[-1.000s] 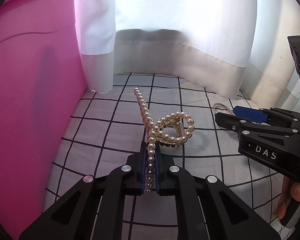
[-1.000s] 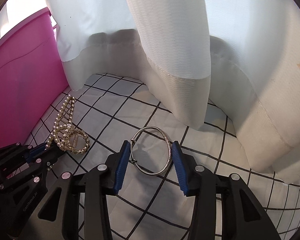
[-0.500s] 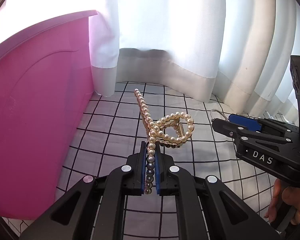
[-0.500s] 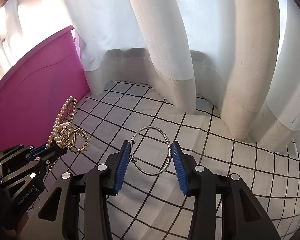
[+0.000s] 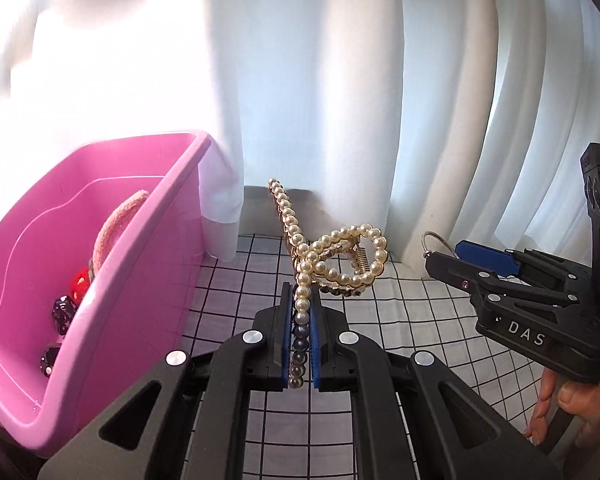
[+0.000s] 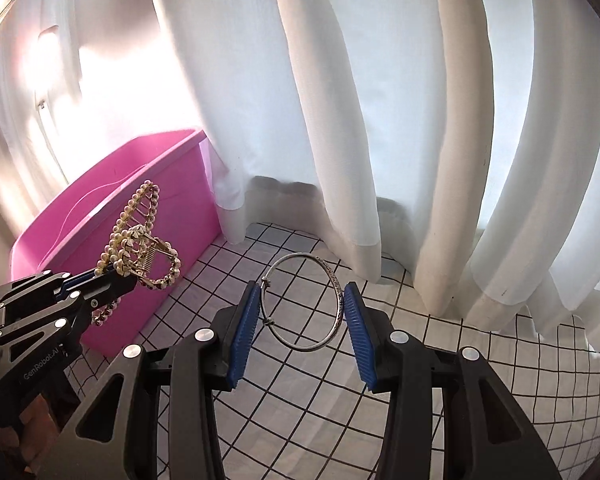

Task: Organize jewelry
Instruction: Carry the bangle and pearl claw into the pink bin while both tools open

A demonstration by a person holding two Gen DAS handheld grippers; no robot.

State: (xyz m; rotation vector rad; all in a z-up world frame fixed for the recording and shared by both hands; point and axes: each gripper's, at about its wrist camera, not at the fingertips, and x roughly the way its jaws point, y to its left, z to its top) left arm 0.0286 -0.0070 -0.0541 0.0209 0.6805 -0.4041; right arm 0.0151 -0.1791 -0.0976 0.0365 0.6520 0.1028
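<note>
My left gripper (image 5: 301, 320) is shut on a pearl hair claw clip (image 5: 332, 256) and holds it in the air, right of the pink bin (image 5: 112, 264). The clip also shows in the right wrist view (image 6: 140, 240), in front of the bin (image 6: 180, 200). My right gripper (image 6: 302, 320) is shut on a silver bangle (image 6: 304, 308), its pads pressing the ring's two sides, lifted above the checked cloth. The right gripper also shows in the left wrist view (image 5: 444, 260), at the right, with the bangle (image 5: 434, 240) sticking out.
The pink bin holds a peach fuzzy band (image 5: 116, 224), a red piece (image 5: 80, 282) and dark pieces (image 5: 62, 312). White curtains (image 6: 380, 120) hang close behind. A white cloth with a black grid (image 6: 340, 400) covers the surface below.
Both grippers have risen well above the cloth with their items. The bin's open top and contents have come into the left wrist view.
</note>
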